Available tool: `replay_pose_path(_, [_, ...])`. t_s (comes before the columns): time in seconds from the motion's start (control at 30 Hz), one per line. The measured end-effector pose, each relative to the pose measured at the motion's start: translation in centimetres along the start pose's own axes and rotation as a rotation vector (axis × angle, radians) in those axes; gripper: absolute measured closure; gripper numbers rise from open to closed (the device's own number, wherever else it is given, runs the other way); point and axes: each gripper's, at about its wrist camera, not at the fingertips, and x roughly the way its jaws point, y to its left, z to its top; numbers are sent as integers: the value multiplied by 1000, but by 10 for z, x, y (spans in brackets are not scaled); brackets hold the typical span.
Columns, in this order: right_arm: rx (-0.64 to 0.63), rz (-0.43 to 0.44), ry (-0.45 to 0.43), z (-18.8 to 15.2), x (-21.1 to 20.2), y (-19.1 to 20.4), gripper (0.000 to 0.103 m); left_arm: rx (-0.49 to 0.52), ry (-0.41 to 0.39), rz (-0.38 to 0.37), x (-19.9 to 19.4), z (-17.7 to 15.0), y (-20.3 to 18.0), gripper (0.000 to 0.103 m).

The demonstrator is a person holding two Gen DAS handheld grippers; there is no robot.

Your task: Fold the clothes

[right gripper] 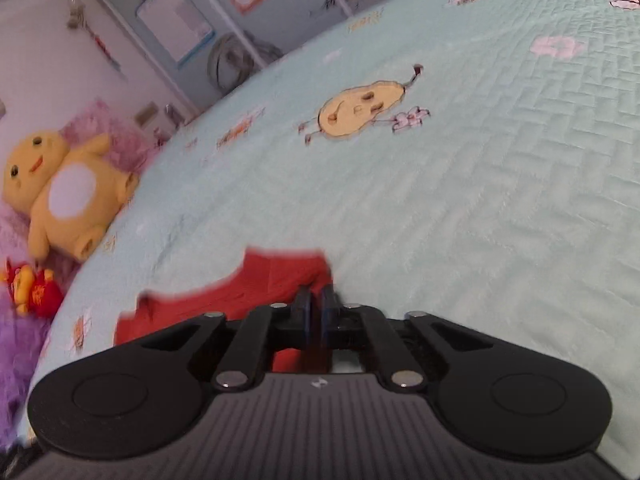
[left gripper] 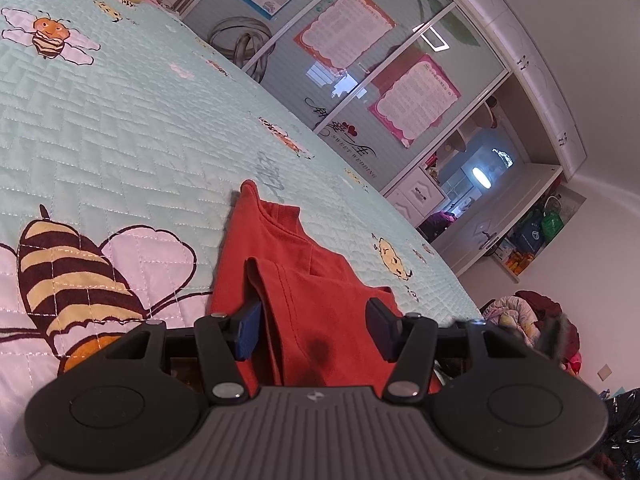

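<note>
A red garment (left gripper: 304, 280) lies on the pale green quilted bedspread (left gripper: 120, 140), partly folded, with a dark spot near my fingers. My left gripper (left gripper: 316, 326) is open, its blue-padded fingers (left gripper: 250, 330) standing on either side of a fold of the red cloth. In the right wrist view the red garment (right gripper: 256, 288) shows blurred just ahead of the fingers. My right gripper (right gripper: 317, 300) is shut, pinching the edge of the red cloth between its pads.
A yellow plush toy (right gripper: 68, 192) and a small red toy (right gripper: 36, 292) lie at the head of the bed. A mirrored wardrobe (left gripper: 380, 60) with posters stands past the bed's far edge. A pile of clothes (left gripper: 528, 320) sits on the floor.
</note>
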Motion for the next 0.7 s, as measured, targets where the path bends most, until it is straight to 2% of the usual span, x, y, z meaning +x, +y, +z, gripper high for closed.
replay_pose_path(0.1, [36, 21, 4, 14, 17, -1, 100, -3, 0, -1, 0, 0, 0, 44])
replay_pose_path(0.2, [1, 16, -20, 16, 11, 2, 93, -1, 1, 1, 0, 0, 0, 44])
replay_pose_path(0.33, [93, 24, -65, 10, -15, -14, 89, 4, 1, 4, 0, -1, -1, 44])
replay_pose_path(0.47, [20, 76, -54, 9, -9, 1, 89, 5, 1, 6, 0, -1, -1, 44])
replay_pose_path(0.57, [-84, -26, -12, 11, 16, 10, 96, -2, 1, 2, 1, 0, 1, 44])
replay_pose_path(0.7, [3, -63, -68, 15, -15, 0, 87, -30, -3, -13, 2, 2, 6, 45])
